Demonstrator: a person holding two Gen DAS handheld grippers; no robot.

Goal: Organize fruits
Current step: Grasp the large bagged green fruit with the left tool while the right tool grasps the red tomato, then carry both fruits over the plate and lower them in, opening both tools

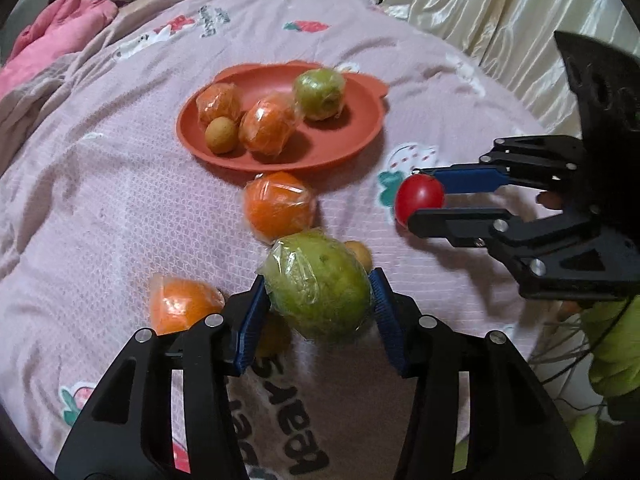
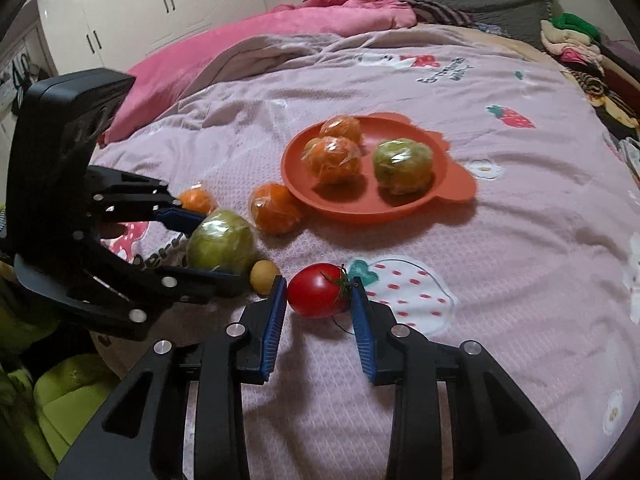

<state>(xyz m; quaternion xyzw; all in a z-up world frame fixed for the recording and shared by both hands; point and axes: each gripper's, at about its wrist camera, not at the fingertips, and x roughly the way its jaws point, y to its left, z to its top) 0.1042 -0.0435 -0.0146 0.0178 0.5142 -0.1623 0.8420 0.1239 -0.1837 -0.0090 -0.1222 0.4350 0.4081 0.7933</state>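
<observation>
My left gripper [image 1: 318,298] is shut on a wrapped green fruit [image 1: 318,290], also in the right wrist view [image 2: 222,242]. My right gripper [image 2: 319,300] is shut on a red tomato [image 2: 318,290], seen from the left wrist too [image 1: 418,198]. An orange-red plate [image 1: 360,120] holds two wrapped oranges [image 1: 268,126], a small tan fruit [image 1: 220,135] and a wrapped green fruit [image 1: 319,94]. Loose on the bed lie a wrapped orange [image 1: 278,204], another wrapped orange [image 1: 180,304] and a small tan fruit [image 2: 264,276].
Everything lies on a pink bedspread [image 2: 520,240] with strawberry prints. A pink quilt [image 2: 248,36] and piled clothes [image 2: 576,40] lie at the far side. White cupboards [image 2: 140,0] stand behind. A green seat [image 2: 68,392] is at the bed's near edge.
</observation>
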